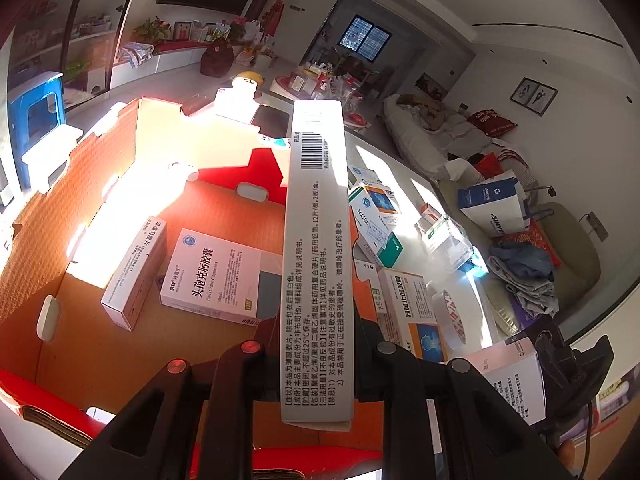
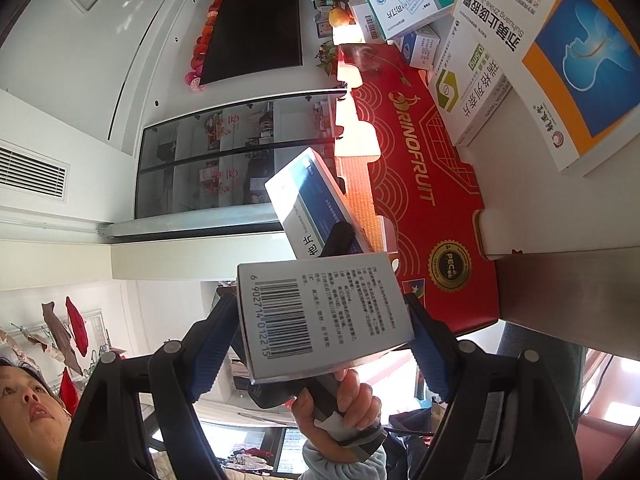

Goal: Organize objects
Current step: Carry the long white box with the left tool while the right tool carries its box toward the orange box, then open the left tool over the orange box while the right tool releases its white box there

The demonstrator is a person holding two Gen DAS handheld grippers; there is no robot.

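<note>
My left gripper (image 1: 316,344) is shut on a long white medicine box (image 1: 318,248) with a barcode, held above the open red fruit carton (image 1: 224,212). Two medicine boxes lie on the carton floor: a white one with large black print (image 1: 216,276) and a narrow one (image 1: 134,274) to its left. My right gripper (image 2: 324,324) is shut on a grey barcoded medicine box (image 2: 320,316). The left gripper with its long box (image 2: 308,208) shows beyond it, beside the carton's red outer wall (image 2: 424,216).
Several more medicine boxes (image 1: 376,216) and a tape roll (image 1: 452,316) lie on the white table right of the carton. In the right wrist view, boxes (image 2: 552,60) lie near the carton. A blue stool (image 1: 38,112) stands far left.
</note>
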